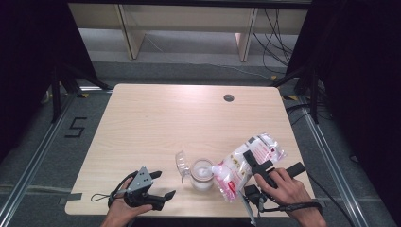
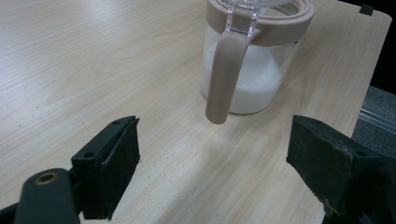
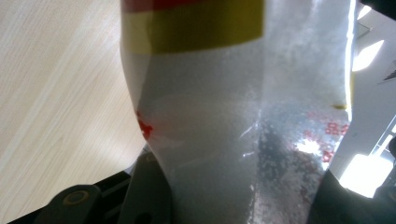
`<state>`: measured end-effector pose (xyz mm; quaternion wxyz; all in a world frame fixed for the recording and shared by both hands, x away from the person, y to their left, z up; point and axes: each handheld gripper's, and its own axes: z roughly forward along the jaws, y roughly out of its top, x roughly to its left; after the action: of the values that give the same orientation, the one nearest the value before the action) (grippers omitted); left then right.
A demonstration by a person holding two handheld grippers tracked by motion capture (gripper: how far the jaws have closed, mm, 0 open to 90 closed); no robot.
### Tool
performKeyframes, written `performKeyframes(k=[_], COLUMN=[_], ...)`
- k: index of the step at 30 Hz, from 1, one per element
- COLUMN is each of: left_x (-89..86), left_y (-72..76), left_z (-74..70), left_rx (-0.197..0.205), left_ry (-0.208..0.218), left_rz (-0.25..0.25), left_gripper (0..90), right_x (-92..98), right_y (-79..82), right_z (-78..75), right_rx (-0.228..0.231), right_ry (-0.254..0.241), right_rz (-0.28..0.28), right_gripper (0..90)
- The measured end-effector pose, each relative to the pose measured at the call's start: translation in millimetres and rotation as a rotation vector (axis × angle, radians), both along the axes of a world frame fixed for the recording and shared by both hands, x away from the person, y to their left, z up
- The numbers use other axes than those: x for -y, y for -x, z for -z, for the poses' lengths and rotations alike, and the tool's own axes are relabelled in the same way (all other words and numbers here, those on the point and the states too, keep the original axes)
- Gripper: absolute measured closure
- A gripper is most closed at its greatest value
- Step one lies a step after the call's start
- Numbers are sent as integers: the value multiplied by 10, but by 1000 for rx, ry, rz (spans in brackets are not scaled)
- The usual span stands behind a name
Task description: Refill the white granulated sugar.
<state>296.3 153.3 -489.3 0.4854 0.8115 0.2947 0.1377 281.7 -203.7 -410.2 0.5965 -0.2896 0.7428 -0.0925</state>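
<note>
A clear glass jar [image 1: 202,176] with a beige rim stands near the table's front edge, partly filled with white granules. Its clear lid [image 1: 181,163] is flipped open to the left. In the left gripper view the jar [image 2: 252,70] shows its beige handle [image 2: 224,77] hanging down the side. My right gripper [image 1: 250,163] is shut on a clear plastic bag of white granules [image 1: 243,165] with red print, tilted so its lower corner sits over the jar's mouth. The bag [image 3: 233,121] is pinched between the right gripper's [image 3: 233,191] jaws. My left gripper [image 1: 163,183] rests open left of the jar, its jaws [image 2: 212,149] around nothing.
The light wooden table [image 1: 156,123] has a dark round cable hole [image 1: 229,98] at the back right. Black curtains flank both sides, and cables lie on the floor beyond the table.
</note>
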Motion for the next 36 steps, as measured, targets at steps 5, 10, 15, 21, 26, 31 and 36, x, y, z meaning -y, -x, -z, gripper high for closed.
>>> performKeyframes(k=[5, 10, 15, 21, 26, 31, 36], left_x=[1, 0, 0, 6, 7, 8, 9], left_y=[0, 4, 0, 15, 15, 17, 19], left_z=[0, -4, 0, 0, 0, 0, 0], left_rx=[0, 1, 1, -13, -14, -16, -17], left_ry=[2, -2, 4, 7, 8, 11, 12], left_rz=[-1, -5, -2, -18, -18, -21, -22], left_gripper=[165, 165, 165, 165, 165, 165, 165], right_x=[3, 7, 4, 2, 11, 4, 3], right_y=[0, -2, 1, 4, 9, 9, 7], right_z=[-1, 4, 7, 0, 7, -3, -8], right_rx=[-1, 0, -3, 0, -5, -3, -4], right_ry=[-5, -21, -22, -22, -37, -28, -29], right_rz=[-1, -4, -4, -6, 1, -2, -2], right_gripper=[662, 665, 668, 670, 672, 673, 674])
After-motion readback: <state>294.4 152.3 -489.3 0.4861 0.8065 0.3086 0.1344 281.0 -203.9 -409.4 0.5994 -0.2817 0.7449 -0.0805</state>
